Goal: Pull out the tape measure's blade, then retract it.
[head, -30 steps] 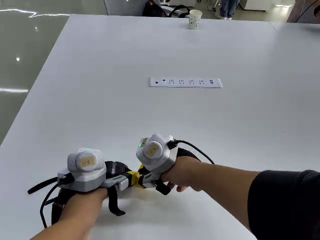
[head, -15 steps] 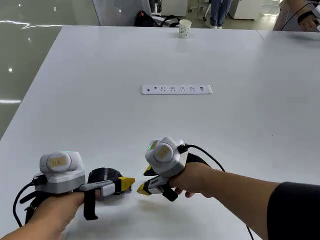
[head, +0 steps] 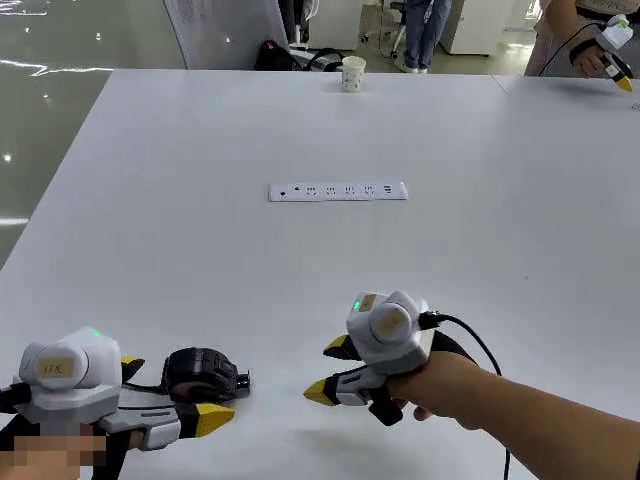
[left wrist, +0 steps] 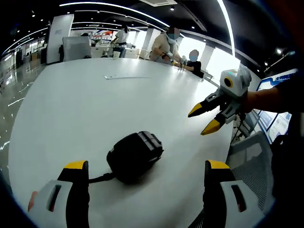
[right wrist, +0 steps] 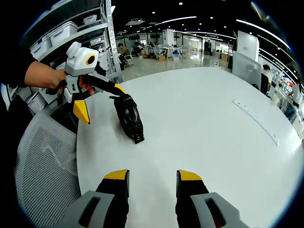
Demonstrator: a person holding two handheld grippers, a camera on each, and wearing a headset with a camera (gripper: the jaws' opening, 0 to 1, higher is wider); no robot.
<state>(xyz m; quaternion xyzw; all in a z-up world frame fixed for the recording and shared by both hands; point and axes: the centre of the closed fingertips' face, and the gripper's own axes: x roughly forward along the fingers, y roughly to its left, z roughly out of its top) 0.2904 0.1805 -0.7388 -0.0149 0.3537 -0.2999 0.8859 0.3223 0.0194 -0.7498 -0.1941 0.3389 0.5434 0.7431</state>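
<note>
The black tape measure lies on the white table near its front edge, with a short black strap off its near side and no blade showing. My left gripper stands open around it, one yellow-tipped jaw on each side, touching nothing. Seen from the left gripper, the tape measure rests between the wide jaws. My right gripper hovers a hand's width to the right, open and holding nothing. From the right gripper, the tape measure lies ahead, with the left gripper behind it.
A white power strip lies mid-table. A paper cup stands at the far edge. Another person's hand with a gripper is at the far right. A mesh chair stands by the near edge.
The two grippers, close together at the tape measure before, have drawn apart. My left gripper has opened and the tape measure lies free. My right gripper has moved to the right.
</note>
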